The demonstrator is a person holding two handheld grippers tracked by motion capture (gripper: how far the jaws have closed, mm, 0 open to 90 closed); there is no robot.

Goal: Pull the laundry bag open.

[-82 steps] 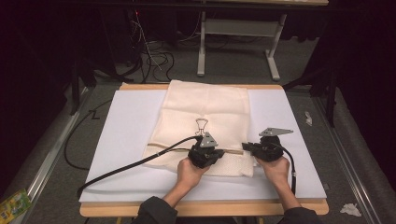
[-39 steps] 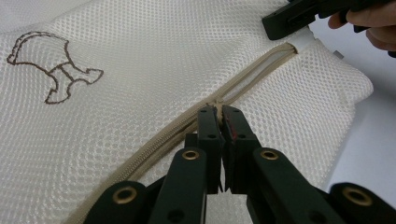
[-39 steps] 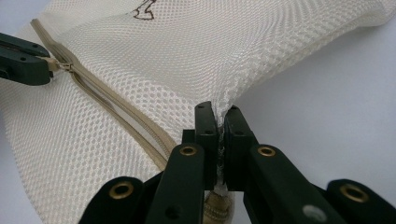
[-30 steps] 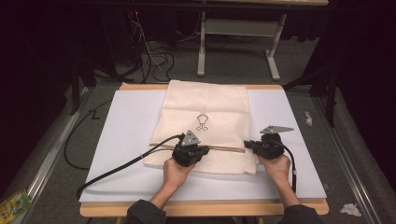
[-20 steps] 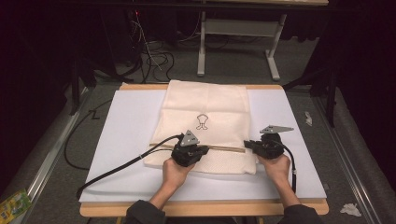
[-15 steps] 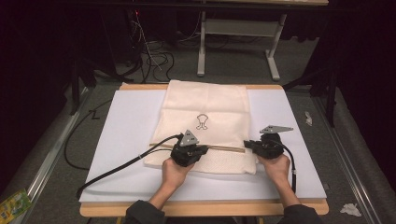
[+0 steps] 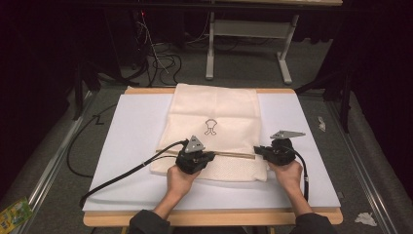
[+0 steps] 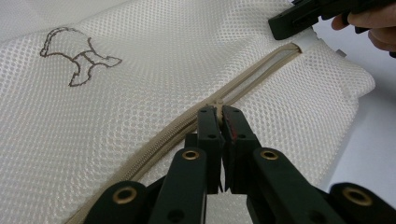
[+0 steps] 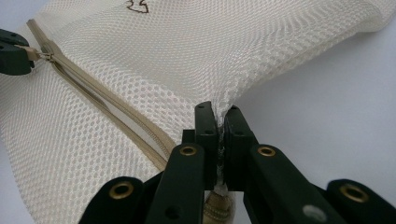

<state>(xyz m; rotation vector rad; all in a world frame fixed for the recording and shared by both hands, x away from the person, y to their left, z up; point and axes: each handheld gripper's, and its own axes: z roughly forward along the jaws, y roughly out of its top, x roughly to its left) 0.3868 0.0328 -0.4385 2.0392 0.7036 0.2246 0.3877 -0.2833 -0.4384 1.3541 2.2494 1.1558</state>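
A cream mesh bag lies flat on a white board, with a tan zipper running across its near part. My left gripper is shut on the zipper pull, partway along the zipper. My right gripper is shut on the bag's mesh edge at the zipper's right end. In the left gripper view the right gripper shows at the top right. In the right gripper view the left gripper holds the pull at the far left, and the zipper gapes open between the two.
A small dark outline drawing marks the bag's middle. The board rests on a wooden table. A black cable trails left from my left gripper. A metal frame and loose wires stand behind the table. Litter lies on the floor.
Since the earliest frame my left gripper has slid left along the zipper with the pull. Over the last second both hands have kept still.
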